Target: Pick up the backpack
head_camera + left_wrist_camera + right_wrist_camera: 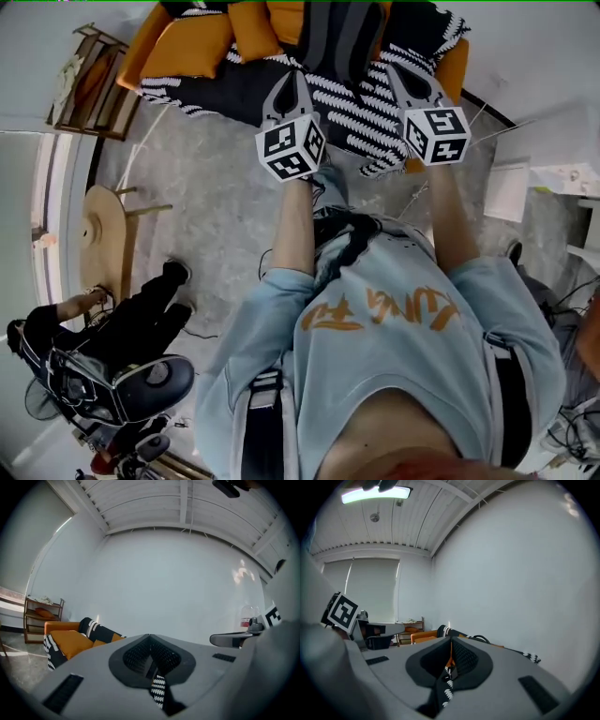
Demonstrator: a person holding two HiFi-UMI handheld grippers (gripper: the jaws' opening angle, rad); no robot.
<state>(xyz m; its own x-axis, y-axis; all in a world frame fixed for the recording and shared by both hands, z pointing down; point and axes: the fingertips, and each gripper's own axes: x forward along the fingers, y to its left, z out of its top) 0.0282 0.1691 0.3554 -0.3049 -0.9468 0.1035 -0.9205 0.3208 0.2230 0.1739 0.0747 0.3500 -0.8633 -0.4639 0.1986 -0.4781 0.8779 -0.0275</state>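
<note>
The person's light blue printed shirt (394, 328) fills the lower frame. Above it, the left gripper (292, 86) and the right gripper (406, 82) are held forward, both clenched on nothing. They are aimed at the dark grey fabric backpack (339, 37), which is laid on the orange cushioned sofa (187, 42) at top centre, presumably for an approach.

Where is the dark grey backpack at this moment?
In the head view, the dark grey backpack lies at top centre on the orange sofa, upon the black-and-white patterned blanket, right of an orange cushion.
</note>
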